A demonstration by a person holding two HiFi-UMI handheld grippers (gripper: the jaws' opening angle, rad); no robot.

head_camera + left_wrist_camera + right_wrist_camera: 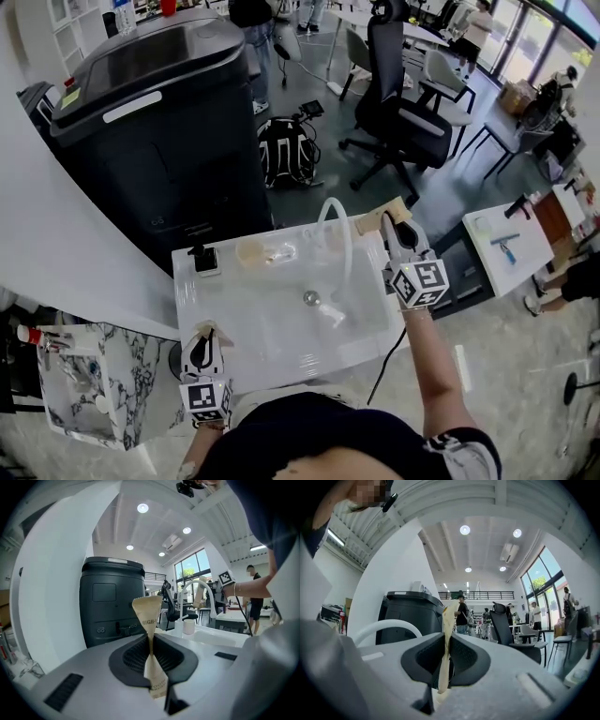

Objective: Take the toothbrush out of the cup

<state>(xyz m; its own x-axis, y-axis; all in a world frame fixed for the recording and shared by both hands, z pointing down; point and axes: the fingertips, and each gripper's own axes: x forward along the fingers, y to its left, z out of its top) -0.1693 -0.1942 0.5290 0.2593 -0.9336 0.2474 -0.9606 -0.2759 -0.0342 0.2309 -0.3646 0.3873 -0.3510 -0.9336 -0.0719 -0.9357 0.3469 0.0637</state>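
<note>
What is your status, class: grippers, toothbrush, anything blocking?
Left gripper shut on paper wrapper. Right gripper shut on paper strip. Cup beside faucet, no toothbrush showing. No obstruction seen.

The cup (189, 626) near the counter's (225, 635) back edge is too small to show its contents. Print on the paper wrapper (149, 616) is partly hidden inside the left gripper (151, 654).
</note>
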